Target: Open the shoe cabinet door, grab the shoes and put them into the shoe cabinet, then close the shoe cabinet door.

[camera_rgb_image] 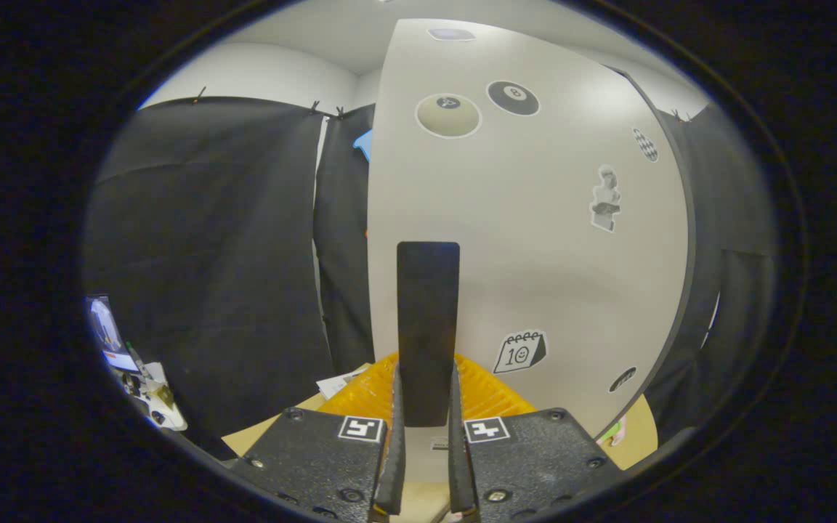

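Observation:
The shoe cabinet door [535, 240] is a tall white panel with several stickers, and it faces me at close range. Its black upright handle [428, 305] stands straight ahead, with its lower end between my fingers. My gripper [426, 385] is shut on this handle, one finger [395, 436] pressing on its left side and the other on its right. The door's left edge stands against the black cloth, and a dark edge runs down its right side. I cannot tell whether the door is ajar.
Black cloth walls [208, 254] hang to the left and right of the door. A tan surface [273, 428] lies below, with loose paper [338, 381] near the door's foot. Small cluttered items [146, 392] sit low to the far left.

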`<state>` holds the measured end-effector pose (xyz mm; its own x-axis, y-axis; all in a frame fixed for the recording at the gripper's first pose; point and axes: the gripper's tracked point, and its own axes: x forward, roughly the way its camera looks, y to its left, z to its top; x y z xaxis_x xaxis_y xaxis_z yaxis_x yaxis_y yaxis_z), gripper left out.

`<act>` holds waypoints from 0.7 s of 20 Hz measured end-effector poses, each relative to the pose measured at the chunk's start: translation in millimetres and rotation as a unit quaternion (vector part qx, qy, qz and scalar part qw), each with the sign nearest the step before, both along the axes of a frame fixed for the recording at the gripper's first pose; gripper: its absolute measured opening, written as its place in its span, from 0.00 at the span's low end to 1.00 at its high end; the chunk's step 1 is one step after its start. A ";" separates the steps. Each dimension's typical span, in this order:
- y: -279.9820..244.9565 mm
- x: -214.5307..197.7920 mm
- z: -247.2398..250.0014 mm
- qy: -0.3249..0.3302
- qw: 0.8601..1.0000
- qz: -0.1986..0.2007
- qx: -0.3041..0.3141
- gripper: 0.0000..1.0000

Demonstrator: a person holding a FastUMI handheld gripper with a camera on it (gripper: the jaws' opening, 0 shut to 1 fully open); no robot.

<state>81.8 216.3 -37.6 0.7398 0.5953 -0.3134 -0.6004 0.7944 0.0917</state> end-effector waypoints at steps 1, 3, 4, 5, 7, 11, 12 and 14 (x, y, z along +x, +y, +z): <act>-2.2 -2.6 0.9 0.000 1.000 0.006 0.001 0.28; -6.3 -8.1 3.3 -0.001 1.000 0.015 0.005 0.28; -8.0 -8.7 3.2 -0.004 1.000 0.020 0.003 0.28; -10.5 -10.7 3.4 -0.004 1.000 0.025 0.003 0.28; -16.6 -16.5 4.8 -0.002 1.000 0.029 0.006 0.27; -24.7 -19.7 6.6 -0.013 0.999 0.038 0.012 0.27; -27.1 -20.3 6.9 -0.014 0.999 0.044 0.008 0.27; -32.9 -22.5 7.6 -0.010 0.999 0.047 0.006 0.27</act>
